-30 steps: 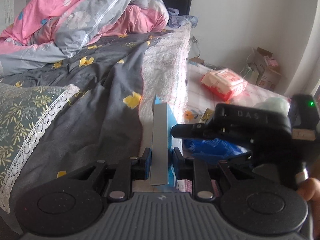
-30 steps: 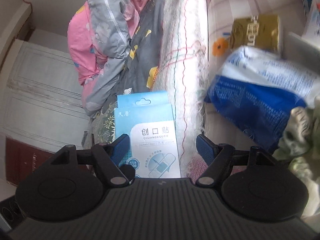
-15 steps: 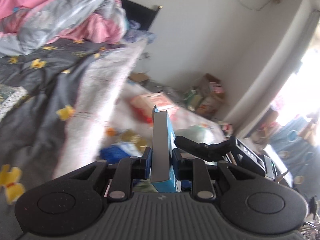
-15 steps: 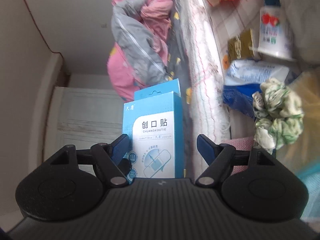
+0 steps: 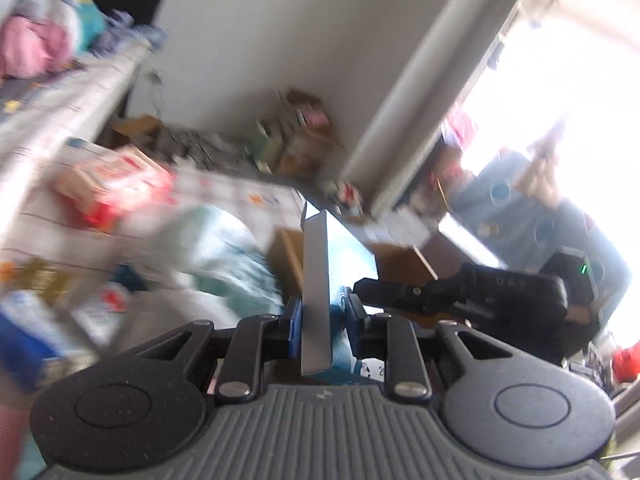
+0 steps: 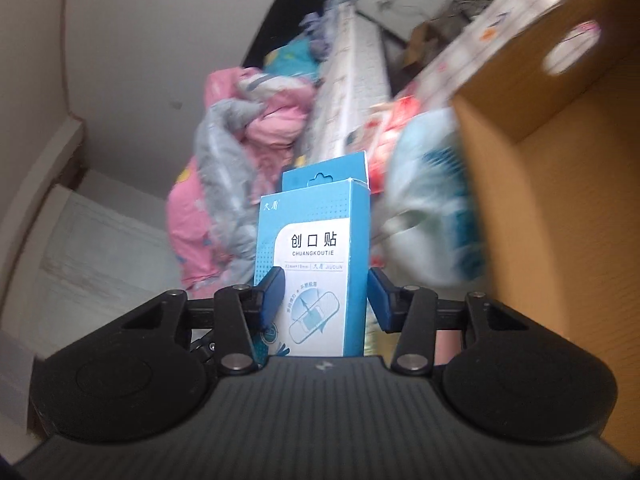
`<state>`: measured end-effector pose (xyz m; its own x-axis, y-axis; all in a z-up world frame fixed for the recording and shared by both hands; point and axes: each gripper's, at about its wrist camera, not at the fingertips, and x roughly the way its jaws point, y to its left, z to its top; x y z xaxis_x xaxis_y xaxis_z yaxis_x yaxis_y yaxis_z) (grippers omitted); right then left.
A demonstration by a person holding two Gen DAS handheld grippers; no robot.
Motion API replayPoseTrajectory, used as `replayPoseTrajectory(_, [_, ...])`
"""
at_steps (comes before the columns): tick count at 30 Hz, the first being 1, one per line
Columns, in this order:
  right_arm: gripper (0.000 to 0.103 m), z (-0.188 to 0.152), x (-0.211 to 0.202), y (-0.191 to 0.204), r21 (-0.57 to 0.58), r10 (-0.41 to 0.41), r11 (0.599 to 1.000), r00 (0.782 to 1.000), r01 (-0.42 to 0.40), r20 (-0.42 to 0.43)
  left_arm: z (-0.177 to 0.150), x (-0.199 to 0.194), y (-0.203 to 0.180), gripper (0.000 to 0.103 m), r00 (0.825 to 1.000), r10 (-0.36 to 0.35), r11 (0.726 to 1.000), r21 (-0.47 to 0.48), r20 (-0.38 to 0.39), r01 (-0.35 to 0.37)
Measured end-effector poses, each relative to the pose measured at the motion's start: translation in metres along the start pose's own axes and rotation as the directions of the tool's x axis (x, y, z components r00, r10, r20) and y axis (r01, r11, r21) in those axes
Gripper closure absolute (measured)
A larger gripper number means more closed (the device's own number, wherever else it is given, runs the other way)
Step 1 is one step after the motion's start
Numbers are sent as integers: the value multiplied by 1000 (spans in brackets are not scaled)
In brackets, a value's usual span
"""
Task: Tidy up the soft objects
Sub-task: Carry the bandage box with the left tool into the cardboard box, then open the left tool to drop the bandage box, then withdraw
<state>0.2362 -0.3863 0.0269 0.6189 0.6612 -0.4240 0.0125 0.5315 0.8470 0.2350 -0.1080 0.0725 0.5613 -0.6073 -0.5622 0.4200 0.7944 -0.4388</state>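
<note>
Blue cardboard filled the middle of both wrist views: the plaster box (image 5: 316, 292) stood upright, pinched by its thin grey edge between the pads of my left gripper (image 5: 320, 316). I could see both of those pads pressed flat on its two broad faces, so that gripper was clamped on it.

From the right wrist view the same plaster box (image 6: 316, 264) showed its printed front, with the hang tab on top. My right gripper (image 6: 326, 298) had its jaws either side of the box and they were closing. The left pad overlapped the front edge of the box, while the right pad sat just beside the other edge. Whether either pad was actually pressing on the box I could not tell; a sliver of gap seemed to show on the right.

In the left wrist view the right gripper's black body (image 5: 480, 292) reached in from the right, its tip just beside the box.

A brown cardboard box (image 6: 560, 160) rose close on the right of the right wrist view, open, with a hand-hole in its wall. Beside it lay a blurred pale blue and white packet (image 6: 428, 200). Further back lay a heap of pink and grey bedding (image 6: 240, 160). The left wrist view was heavily smeared; I made out a red and white pack (image 5: 116, 188) on a chequered cloth (image 5: 32, 216) and little else.
</note>
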Motion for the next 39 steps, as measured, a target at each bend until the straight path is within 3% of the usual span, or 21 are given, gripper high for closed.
replayPoseTrajectory(6, [60,57,1,-62,31,-156,987,988,156,-18,13,95,-26,82,995,-9,998,55,-96,14])
replayPoseTrajectory(9, [61,86,21,-95,42,-198,979,979,200,-51,19,120,-33,76,995,70,991,116,-70,-62])
replayPoseTrajectory(11, [61,97,39,-118,42,-282,958,957,285,-71,23,126,-32,76,992,111,986,130,-68,-101])
replayPoseTrajectory(13, [61,101,58,-143,58,-360,928,926,368,-114,24,119,-25,73,992,104,989,109,-67,-96])
replayPoseTrajectory(15, [61,99,64,-160,67,-388,914,911,400,-140,23,105,-17,69,993,104,990,97,-56,-98])
replayPoseTrajectory(19, [60,94,60,-165,51,-395,914,911,403,-121,20,77,-5,60,990,140,986,97,-18,-137])
replayPoseTrajectory(26, [59,88,81,-159,-4,-461,885,877,465,-134,1,32,15,40,980,197,978,66,10,-197])
replayPoseTrajectory(29, [59,85,92,-150,-21,-488,872,866,489,-115,-11,11,22,36,972,235,970,60,14,-235])
replayPoseTrajectory(31, [59,84,97,-149,3,-468,882,875,472,-120,-20,-3,28,32,966,258,965,49,20,-259])
replayPoseTrajectory(36, [59,76,94,-150,42,-479,875,874,483,-86,-47,-40,48,30,946,323,946,0,14,-323])
replayPoseTrajectory(39, [58,71,81,-144,26,-511,858,859,512,-35,-65,-63,61,28,932,361,932,-23,12,-361])
